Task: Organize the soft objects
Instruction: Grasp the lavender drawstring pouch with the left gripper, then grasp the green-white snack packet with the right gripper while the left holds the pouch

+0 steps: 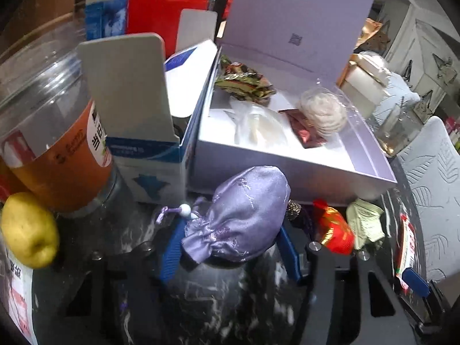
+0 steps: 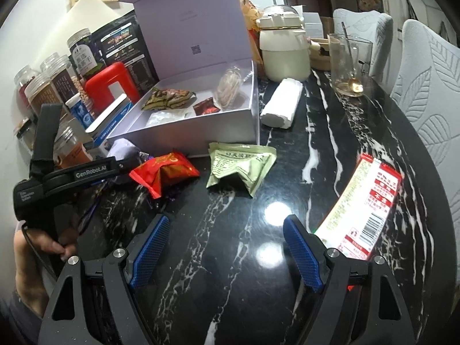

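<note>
Up front on my left wrist view, the left gripper (image 1: 230,247) is clamped on a lilac satin pouch (image 1: 241,218), just before the open lavender box (image 1: 287,172); the jar label (image 1: 72,149) is too blurred to read. Over on my right wrist view, the right gripper (image 2: 227,253) stands apart above the worktop (image 2: 258,189), and "GenRobot.AI" shows on the left gripper's arm.

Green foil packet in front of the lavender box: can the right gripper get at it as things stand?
Probably yes. The right gripper is open with nothing between its fingers, and only bare marble tabletop lies between it and the green foil packet. The red snack packet sits apart, to the packet's left.
</note>
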Motion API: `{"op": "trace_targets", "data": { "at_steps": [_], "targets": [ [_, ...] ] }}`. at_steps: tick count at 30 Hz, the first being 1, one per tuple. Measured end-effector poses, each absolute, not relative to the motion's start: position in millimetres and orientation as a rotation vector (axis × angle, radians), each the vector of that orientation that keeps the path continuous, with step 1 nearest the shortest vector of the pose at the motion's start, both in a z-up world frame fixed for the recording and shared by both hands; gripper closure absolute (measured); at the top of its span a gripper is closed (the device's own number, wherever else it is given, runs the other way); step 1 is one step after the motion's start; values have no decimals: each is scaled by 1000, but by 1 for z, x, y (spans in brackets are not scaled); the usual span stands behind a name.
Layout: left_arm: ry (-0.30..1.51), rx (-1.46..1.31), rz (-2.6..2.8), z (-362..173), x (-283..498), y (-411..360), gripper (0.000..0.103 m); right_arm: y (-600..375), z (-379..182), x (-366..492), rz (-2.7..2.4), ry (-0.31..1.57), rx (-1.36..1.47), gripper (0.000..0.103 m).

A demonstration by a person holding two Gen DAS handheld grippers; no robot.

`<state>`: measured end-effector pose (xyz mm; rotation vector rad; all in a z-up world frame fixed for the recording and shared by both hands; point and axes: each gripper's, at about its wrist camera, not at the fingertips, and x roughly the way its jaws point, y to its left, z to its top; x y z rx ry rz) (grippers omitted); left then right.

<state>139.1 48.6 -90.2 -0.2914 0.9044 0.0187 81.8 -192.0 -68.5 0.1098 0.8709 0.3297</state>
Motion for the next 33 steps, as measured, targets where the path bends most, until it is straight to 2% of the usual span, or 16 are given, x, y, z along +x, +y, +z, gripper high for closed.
{"op": "trace_targets", "data": {
  "at_steps": [10, 26, 33],
  "targets": [
    [858, -231, -6, -68, 87, 37, 45, -203, -62, 59, 290, 862, 111, 21],
    [881, -267, -100, -64, 35, 34, 45, -198, -57, 30, 295, 858, 103, 21],
    [786, -249, -128, -32, 14, 37, 45, -196, -56, 27, 293, 857, 106, 21]
  ]
}}
